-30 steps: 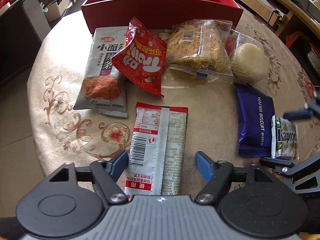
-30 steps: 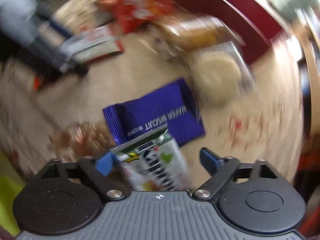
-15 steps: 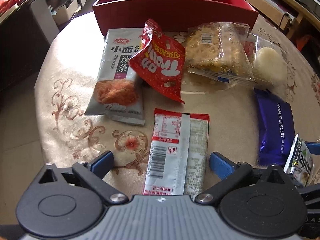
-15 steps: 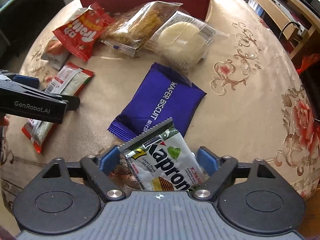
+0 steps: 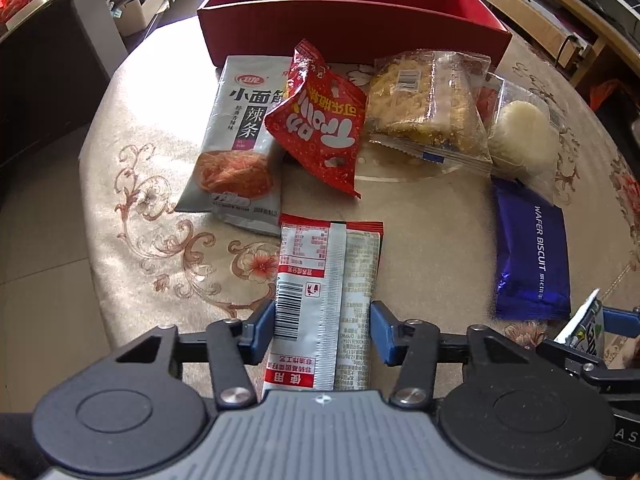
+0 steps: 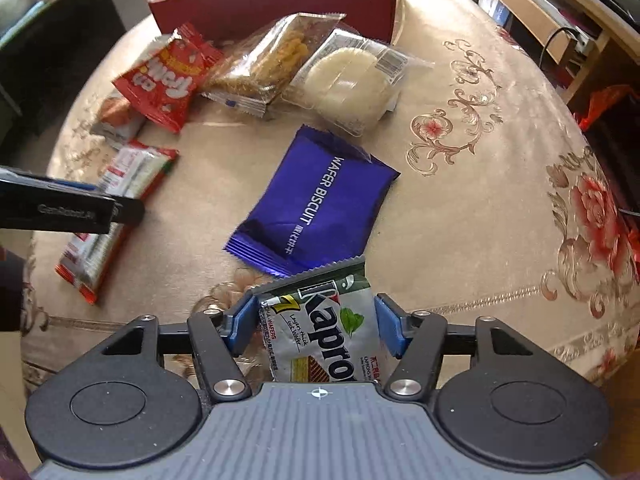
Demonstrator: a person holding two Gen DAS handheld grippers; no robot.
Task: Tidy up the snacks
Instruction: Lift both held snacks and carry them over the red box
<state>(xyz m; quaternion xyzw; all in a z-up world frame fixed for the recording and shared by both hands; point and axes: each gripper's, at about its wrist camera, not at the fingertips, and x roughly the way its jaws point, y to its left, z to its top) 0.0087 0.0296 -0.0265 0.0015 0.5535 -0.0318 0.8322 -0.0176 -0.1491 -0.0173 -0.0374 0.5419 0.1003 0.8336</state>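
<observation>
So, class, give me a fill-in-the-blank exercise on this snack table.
1. The box behind the snacks is ___.
2. The purple packet reads WAFER ___.
3. The right gripper has a packet labelled ___ between its fingers.
4. The left gripper straddles a packet printed with a ___.

Missing: red; BISCUIT; Kapron; barcode

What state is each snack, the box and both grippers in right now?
Left gripper: closing on the red-and-white snack packet, which lies flat on the table.
Right gripper: closing on the Kapron wafer packet, its top edge tilted up.
Purple wafer biscuit packet: flat, untouched.
Red cardboard box: open-topped.
Red Trolli bag: overlapping the grey noodle-snack pouch.
</observation>
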